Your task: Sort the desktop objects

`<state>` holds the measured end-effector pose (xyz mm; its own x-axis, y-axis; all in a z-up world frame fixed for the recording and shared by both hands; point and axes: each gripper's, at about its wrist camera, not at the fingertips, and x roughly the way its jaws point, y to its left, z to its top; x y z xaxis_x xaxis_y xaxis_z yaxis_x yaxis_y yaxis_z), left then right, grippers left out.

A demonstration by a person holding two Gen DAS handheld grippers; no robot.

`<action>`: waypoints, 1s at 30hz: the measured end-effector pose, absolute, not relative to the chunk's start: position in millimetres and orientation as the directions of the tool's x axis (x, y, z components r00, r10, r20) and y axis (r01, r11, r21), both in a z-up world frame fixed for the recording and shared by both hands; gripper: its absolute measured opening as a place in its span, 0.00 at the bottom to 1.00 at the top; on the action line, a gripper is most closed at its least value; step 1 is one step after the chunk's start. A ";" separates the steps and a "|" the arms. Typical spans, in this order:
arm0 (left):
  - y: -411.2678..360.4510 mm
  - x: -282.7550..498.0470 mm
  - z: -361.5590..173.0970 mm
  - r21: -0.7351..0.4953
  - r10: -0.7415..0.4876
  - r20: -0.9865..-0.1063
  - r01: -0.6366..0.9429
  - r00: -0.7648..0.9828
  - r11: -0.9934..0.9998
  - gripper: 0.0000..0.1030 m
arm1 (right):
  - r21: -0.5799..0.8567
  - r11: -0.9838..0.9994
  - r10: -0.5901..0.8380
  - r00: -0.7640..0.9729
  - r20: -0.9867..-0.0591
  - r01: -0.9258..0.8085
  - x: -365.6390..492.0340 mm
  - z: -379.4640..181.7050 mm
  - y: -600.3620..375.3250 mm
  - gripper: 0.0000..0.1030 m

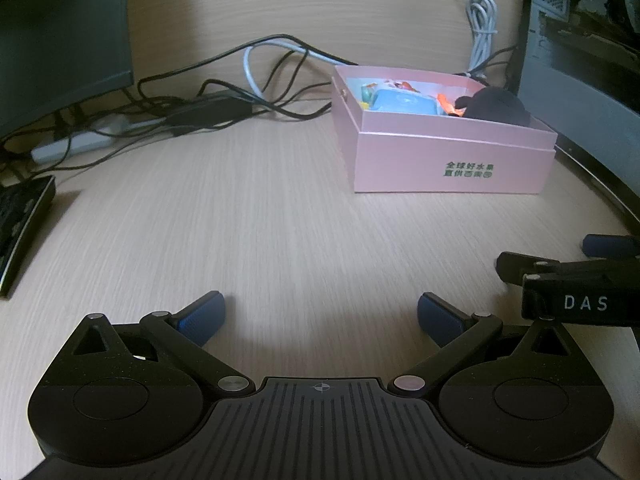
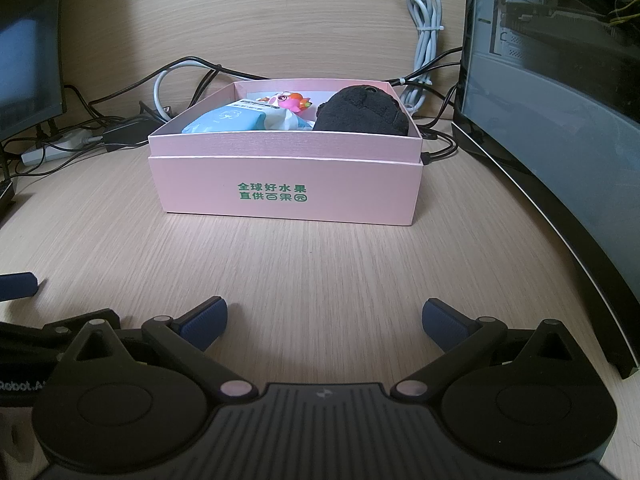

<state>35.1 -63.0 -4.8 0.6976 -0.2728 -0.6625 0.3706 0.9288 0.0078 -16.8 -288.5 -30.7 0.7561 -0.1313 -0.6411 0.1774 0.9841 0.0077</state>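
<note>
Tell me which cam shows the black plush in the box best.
Right wrist: the black plush sits nearly centred inside the pink box, its shape clear. Left wrist shows it off to the right, dark and blurrier.

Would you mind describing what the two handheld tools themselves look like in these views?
Both are matte black. The left tool has angular linkage arms with silver pivot pins, round hubs, a ribbed centre plate bearing a crosshair mark, and ribbed blue pads. The right tool matches it; white "DAS" lettering shows on its side in the left view.
</note>
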 end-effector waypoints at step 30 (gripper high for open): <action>-64.7 20.8 -4.7 0.010 -0.236 -0.659 0.322 0.714 0.947 1.00 | 0.008 0.995 -0.069 0.764 -0.642 0.096 -9.8 -30.0 -295.1 1.00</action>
<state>20.8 -64.7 -4.7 0.7140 -0.2356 -0.6593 0.3220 0.9467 0.0105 -9.8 -295.1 -30.0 0.7640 -0.0685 -0.6415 0.0962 0.9953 0.0083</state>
